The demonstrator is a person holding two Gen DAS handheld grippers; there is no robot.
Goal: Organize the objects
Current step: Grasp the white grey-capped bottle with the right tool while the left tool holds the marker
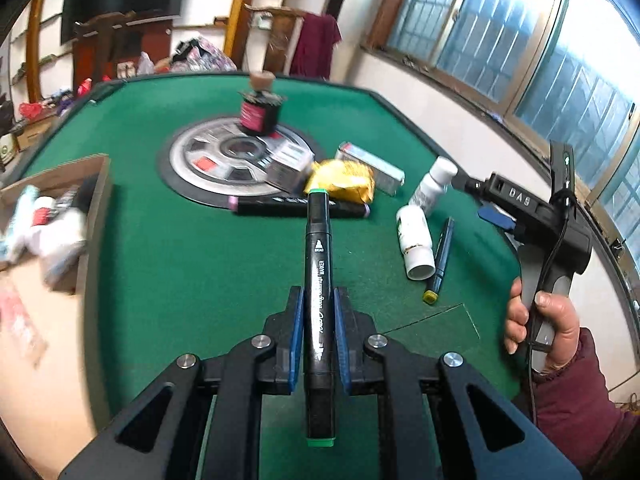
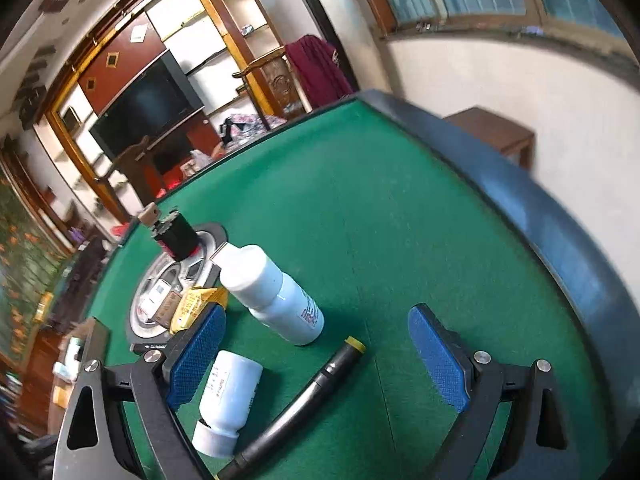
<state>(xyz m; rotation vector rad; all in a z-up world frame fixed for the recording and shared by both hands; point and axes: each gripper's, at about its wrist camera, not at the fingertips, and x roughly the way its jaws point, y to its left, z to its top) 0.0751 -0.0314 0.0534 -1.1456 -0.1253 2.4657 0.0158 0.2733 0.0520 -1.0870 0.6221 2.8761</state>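
My left gripper is shut on a black marker with green caps and holds it above the green felt table. My right gripper is open and empty, low over two white bottles and a black yellow-capped marker. The same bottles and yellow-capped marker show in the left wrist view, with the right gripper beside them. A purple-capped marker lies flat ahead.
A cardboard box holding several items stands at the left. A round metal centrepiece carries a black jar and small boxes. A yellow packet and a silver box lie nearby. The table's padded rim curves right.
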